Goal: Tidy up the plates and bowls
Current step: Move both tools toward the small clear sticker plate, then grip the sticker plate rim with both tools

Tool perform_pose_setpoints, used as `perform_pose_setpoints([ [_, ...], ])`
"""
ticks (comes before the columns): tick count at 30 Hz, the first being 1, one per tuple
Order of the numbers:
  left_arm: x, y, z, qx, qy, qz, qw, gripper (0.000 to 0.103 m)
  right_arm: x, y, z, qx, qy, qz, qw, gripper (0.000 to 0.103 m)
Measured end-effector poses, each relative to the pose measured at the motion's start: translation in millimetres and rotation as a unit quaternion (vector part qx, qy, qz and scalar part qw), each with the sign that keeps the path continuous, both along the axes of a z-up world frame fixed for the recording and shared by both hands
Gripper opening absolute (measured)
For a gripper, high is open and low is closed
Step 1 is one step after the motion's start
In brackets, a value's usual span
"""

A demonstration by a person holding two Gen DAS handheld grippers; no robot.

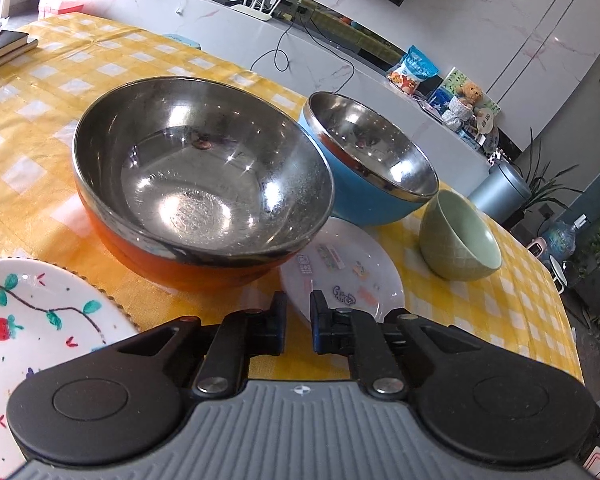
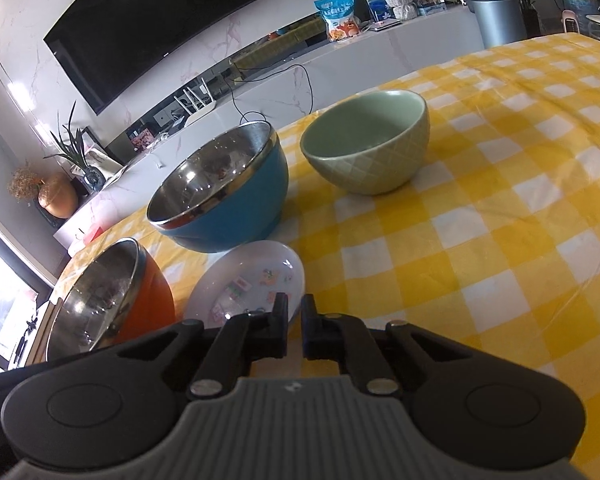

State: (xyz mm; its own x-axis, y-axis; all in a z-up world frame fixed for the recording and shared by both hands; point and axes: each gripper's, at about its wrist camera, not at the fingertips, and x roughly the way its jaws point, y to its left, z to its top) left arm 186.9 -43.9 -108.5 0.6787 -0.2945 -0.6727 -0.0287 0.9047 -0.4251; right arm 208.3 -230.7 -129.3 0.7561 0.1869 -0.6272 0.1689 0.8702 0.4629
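The small white plate (image 1: 342, 280) sits on the yellow checked tablecloth (image 2: 480, 240) near its front edge, tucked against the orange bowl (image 1: 196, 184), with the blue bowl (image 1: 370, 160) and green bowl (image 1: 460, 236) just behind. Both the left gripper (image 1: 299, 312) and right gripper (image 2: 295, 312) are clenched right at the plate's near rim, though it's hard to tell if either actually pinches it.

Nothing is reading clearly; small white plate (image 1: 342, 276) near the table's front edge is carrying printed stickers, characters too blurred to make out; blue snack bag (image 2: 338, 14) on the white cabinet is showing print, illegible; TV (image 2: 152, 20) is bearing a tiny unreadable logo
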Motion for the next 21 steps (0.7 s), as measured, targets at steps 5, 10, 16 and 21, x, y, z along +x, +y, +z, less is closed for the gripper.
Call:
perform_pose_setpoints([
  [5,-16,-1,6,0.008,0.019,-0.023,0.9995,0.011,-24,-1,6,0.001,0.021,-0.013,1.000,0.003],
  [10,-43,-5,11,0.017,0.048,-0.056,0.9972,0.011,-62,-3,14,-0.002,0.045,-0.026,0.999,0.003],
  [16,-69,-7,11,0.015,0.075,-0.075,0.9942,0.010,-103,-7,24,0.003,0.064,-0.039,0.997,0.002],
  [21,-91,-5,18,0.024,0.076,-0.085,0.9932,0.009,-128,-2,30,-0.005,0.075,-0.040,0.996,0.003],
])
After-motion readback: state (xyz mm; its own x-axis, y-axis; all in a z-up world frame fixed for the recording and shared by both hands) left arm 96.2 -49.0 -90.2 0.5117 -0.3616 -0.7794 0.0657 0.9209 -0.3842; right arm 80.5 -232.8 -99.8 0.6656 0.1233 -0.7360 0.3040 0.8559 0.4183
